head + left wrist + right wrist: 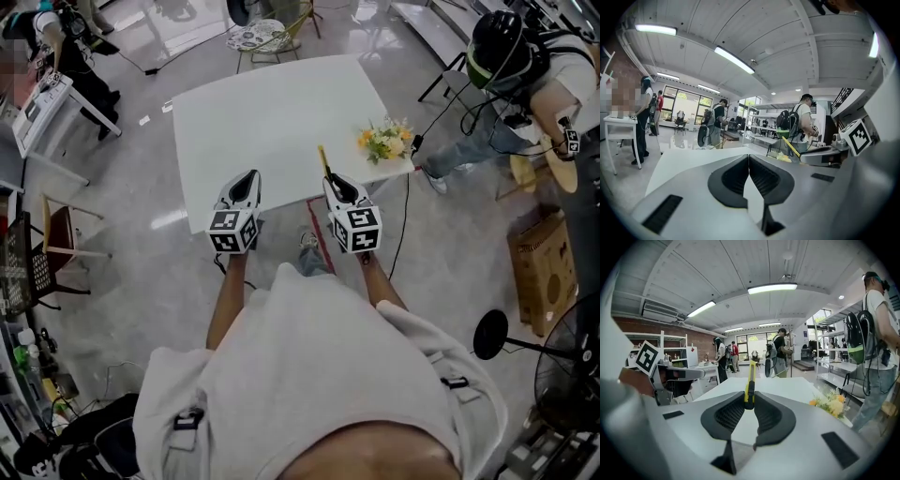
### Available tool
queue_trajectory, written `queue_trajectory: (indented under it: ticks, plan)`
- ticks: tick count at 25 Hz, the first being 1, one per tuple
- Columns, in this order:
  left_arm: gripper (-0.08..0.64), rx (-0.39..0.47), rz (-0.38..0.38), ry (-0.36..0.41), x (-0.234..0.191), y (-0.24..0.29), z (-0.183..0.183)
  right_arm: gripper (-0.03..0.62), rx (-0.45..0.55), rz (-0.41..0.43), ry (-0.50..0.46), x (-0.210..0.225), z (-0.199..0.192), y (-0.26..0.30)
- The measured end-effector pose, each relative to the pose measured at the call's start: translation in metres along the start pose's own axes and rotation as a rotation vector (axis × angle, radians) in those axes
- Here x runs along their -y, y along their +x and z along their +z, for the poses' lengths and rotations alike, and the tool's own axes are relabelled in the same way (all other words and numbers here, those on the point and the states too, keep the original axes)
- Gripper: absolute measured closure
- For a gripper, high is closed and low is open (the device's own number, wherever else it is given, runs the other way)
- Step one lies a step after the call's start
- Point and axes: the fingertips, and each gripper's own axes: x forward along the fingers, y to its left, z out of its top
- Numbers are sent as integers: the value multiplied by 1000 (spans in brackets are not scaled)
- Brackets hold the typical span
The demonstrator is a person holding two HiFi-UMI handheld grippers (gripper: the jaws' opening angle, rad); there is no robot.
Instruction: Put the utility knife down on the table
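Knife (750, 380) stands clamped upright between right tool's (749, 405) jaws.

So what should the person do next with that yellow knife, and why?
Probably lower the right claw toward the bare middle of the white table. It grips the yellow utility knife above the table's near edge, not yet resting on it, and the flowers sit off to the right, clear of that spot.
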Motion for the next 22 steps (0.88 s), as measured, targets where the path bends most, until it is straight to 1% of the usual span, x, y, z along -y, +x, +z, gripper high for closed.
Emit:
queue_trajectory:
  ticks: [4, 10, 16, 19, 22]
  plan:
    - [539, -7, 17, 8, -17, 35, 15, 509, 0, 19, 2, 19, 18, 37]
    - [539, -15, 68, -10, -41, 84, 26, 509, -6, 67, -10, 49, 40, 89]
    - [540, -6, 115, -27, -63, 130, 42, 509, -14, 125, -29, 74, 61, 142]
    - [539, -14, 136, -28, -70, 149, 48, 509, -21, 150, -30, 86, 70, 164]
    - [538, -35, 164, -33, -78, 155, 46, 509, -36, 171, -20, 92, 71, 179]
